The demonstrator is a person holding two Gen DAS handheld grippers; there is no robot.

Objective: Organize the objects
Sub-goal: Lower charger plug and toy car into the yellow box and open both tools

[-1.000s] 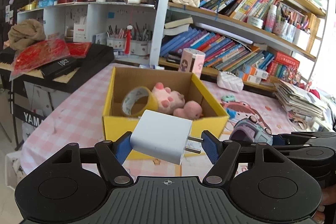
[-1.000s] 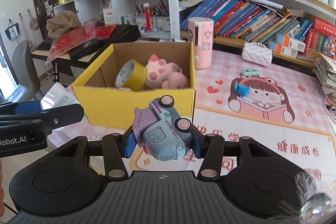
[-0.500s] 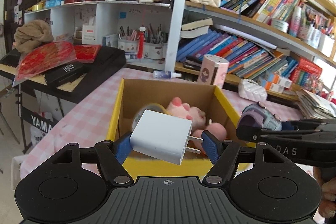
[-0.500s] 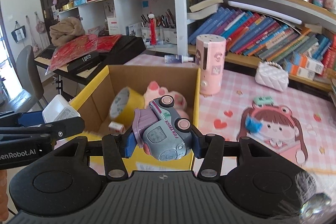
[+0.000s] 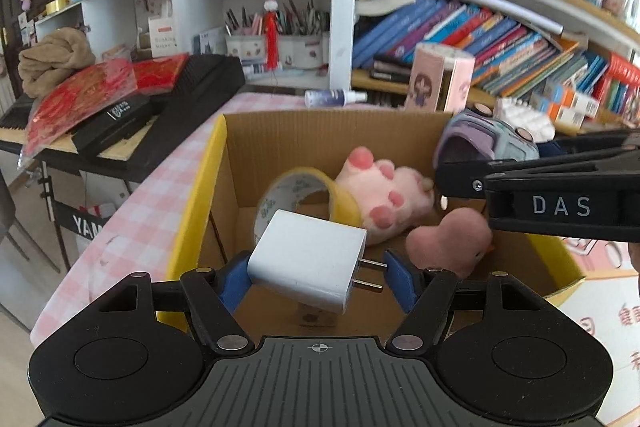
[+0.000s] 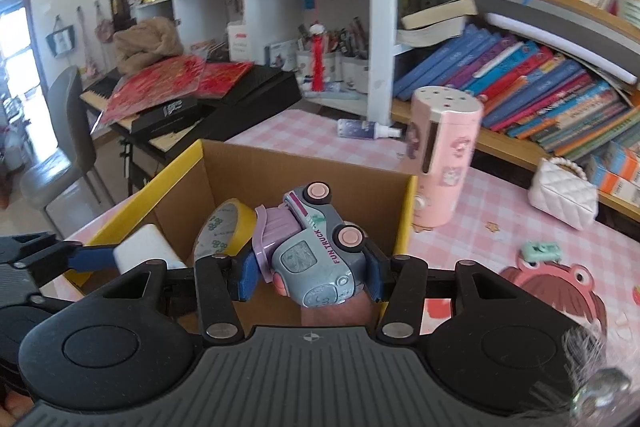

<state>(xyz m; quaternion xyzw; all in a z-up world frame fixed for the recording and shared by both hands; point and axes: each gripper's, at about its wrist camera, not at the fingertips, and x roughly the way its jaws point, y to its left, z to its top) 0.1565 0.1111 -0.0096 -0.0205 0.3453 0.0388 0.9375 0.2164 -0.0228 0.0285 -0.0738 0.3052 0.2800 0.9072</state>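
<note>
Here's the cardboard box (image 5: pixel 328 143), yellow outside and brown inside, sitting on a table (image 6: pixel 500 223) covered in pink-and-white check cloth. Everything is placed from that box.

Above its open top, the left gripper (image 5: pixel 316 277) is clamped on a white charger (image 5: pixel 308 259), blue pads on its body and prongs, the plug hanging over the near part of the box. Beside it, over the box's right side, the right gripper (image 6: pixel 310 273) is squeezed tight on a grey-and-lilac toy truck (image 6: pixel 312 247) with pink wheels, lettered FUN TRUCK.

Down inside the box: a roll of yellow tape (image 5: pixel 304 195) standing on edge, a pink plush paw (image 5: pixel 384 199) against the back wall, and a smaller pink plush (image 5: pixel 452 239) toward the right wall.

Just beyond the box's far right corner stands a pink cylinder (image 6: pixel 444 155) with cartoon stickers; a small spray bottle (image 6: pixel 366 129) lies behind the far wall. Well to the right of the box a white quilted purse (image 6: pixel 564 197) rests on the cloth, with a small mint toy (image 6: pixel 540 251) nearer, by a printed pink frog cartoon.

Left of the box, a black keyboard (image 6: pixel 240 95) carries red packets and a brown bundle of cloth. Behind the box, white shelves hold pen cups, and wooden shelves of leaning books (image 6: pixel 520 87) run off to the right. A grey chair (image 6: pixel 64 155) sits far left.
</note>
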